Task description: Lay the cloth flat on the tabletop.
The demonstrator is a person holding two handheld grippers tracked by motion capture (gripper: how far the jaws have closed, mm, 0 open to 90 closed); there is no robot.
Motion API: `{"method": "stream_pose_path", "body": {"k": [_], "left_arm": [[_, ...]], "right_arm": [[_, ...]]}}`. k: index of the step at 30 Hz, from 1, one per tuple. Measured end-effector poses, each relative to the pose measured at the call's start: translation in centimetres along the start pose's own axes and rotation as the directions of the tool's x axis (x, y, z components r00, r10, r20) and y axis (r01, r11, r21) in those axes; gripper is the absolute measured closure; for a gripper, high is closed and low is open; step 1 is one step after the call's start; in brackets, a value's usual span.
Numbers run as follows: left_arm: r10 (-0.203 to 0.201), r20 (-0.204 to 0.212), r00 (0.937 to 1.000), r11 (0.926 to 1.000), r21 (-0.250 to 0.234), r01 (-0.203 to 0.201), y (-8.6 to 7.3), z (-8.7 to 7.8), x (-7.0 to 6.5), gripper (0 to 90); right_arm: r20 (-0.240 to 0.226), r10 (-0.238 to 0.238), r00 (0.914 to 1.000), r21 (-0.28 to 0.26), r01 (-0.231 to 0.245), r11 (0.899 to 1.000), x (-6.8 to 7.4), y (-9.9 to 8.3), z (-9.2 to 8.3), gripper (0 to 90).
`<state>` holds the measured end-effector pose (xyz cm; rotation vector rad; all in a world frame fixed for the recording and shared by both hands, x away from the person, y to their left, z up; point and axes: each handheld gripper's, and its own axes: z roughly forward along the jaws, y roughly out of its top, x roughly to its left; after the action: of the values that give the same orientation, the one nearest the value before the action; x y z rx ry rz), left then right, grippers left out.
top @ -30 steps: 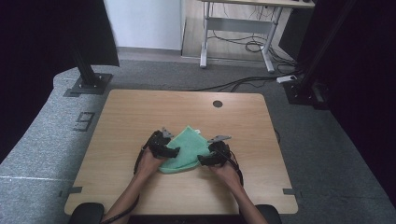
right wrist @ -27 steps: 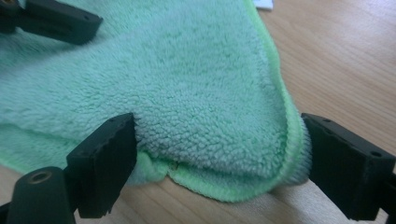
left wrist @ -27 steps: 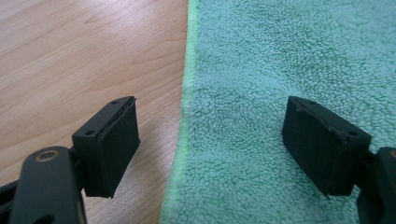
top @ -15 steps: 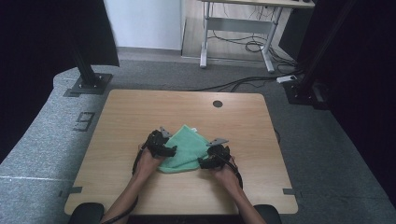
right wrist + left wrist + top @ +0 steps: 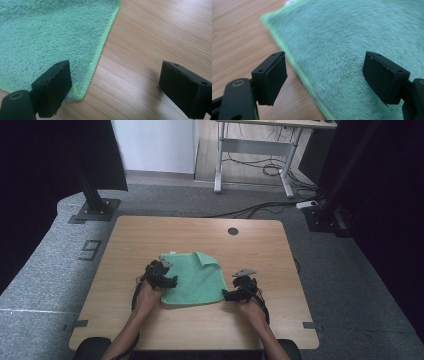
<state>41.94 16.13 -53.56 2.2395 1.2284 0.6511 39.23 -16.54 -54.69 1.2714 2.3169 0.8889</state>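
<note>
Green fluffy cloth (image 5: 196, 280) flat on table (image 5: 150, 235), far corner folded, left gripper (image 5: 324, 77) and right gripper (image 5: 115, 92) wide apart, empty.

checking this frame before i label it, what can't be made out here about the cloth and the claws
- Green cloth, high view: its far corner is folded over, hiding what lies under the flap.
- Left gripper view: the cloth is motion-blurred and cut off by the top and right edges.
- Right gripper view: the left jaw covers part of the cloth's near corner.
- High view: both claws, left and right, are too small to judge jaw gaps.
</note>
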Motion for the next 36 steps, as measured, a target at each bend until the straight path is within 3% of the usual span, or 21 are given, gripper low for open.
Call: {"method": "stream_pose_path", "body": {"k": [7,10,12,13,14,18,20,23,24,27,32,36], "left_arm": [[0.014,0.031,0.9994,0.9997,0.020,-0.015,-0.8,-1.0,-0.5,19.9],[0.083,0.084,0.9930,0.9962,0.022,-0.085,-1.0,-1.8,-1.5,19.6],[0.091,0.091,0.9917,0.9956,0.016,-0.093,-0.9,-1.8,-1.6,18.0],[0.086,0.101,0.9912,0.9962,0.004,-0.086,-0.8,-1.9,-1.4,17.5],[0.045,0.120,0.9918,0.9988,-0.023,-0.042,-0.3,-1.9,-0.8,17.5],[0.004,0.101,0.9948,0.9992,-0.040,0.000,0.7,-1.4,0.7,17.6],[-0.006,0.088,0.9961,0.9996,-0.027,0.008,0.8,-0.7,1.0,17.7],[-0.003,0.074,0.9973,0.9999,-0.013,0.004,0.6,-0.1,1.1,17.9],[0.012,0.053,0.9985,0.9999,0.009,-0.012,0.3,0.4,0.9,18.0],[-0.008,0.063,0.9980,0.9999,-0.009,0.008,0.1,0.4,1.0,19.0],[0.009,0.043,0.9991,0.9998,-0.015,-0.009,0.0,0.3,0.7,20.1],[0.006,0.050,0.9987,0.9998,-0.017,-0.005,-0.1,0.2,0.5,20.5]], "right_arm": [[0.019,0.027,0.9995,0.000,-0.027,1.000,-1.4,-0.5,-0.6,12.8],[0.041,0.005,0.9991,0.011,-0.006,1.000,-1.6,-0.3,-0.7,14.2],[0.056,-0.011,0.9984,0.015,0.010,1.000,-1.7,-0.2,-0.8,15.5],[0.062,-0.001,0.9981,0.012,0.000,1.000,-1.9,0.0,-1.0,16.0],[0.053,0.026,0.9982,-0.006,-0.026,1.000,-2.2,0.1,-1.4,16.4],[0.025,0.063,0.9977,-0.059,-0.061,0.996,-2.5,0.7,-2.1,16.3],[0.000,0.055,0.9985,-0.063,-0.055,0.996,-2.0,0.9,-1.9,16.2],[-0.014,0.029,0.9995,-0.047,-0.029,0.998,-1.3,1.1,-1.3,16.1],[-0.014,0.007,0.9999,-0.020,-0.007,1.000,-0.7,1.0,-0.8,16.1],[-0.002,-0.009,1.0000,0.005,0.009,1.000,-0.7,0.8,-0.6,16.1],[0.044,0.012,0.9990,0.023,-0.013,1.000,-2.3,-1.3,-1.9,16.1],[0.037,0.039,0.9985,0.015,-0.040,0.999,-2.9,-1.8,-2.1,16.0]]}}
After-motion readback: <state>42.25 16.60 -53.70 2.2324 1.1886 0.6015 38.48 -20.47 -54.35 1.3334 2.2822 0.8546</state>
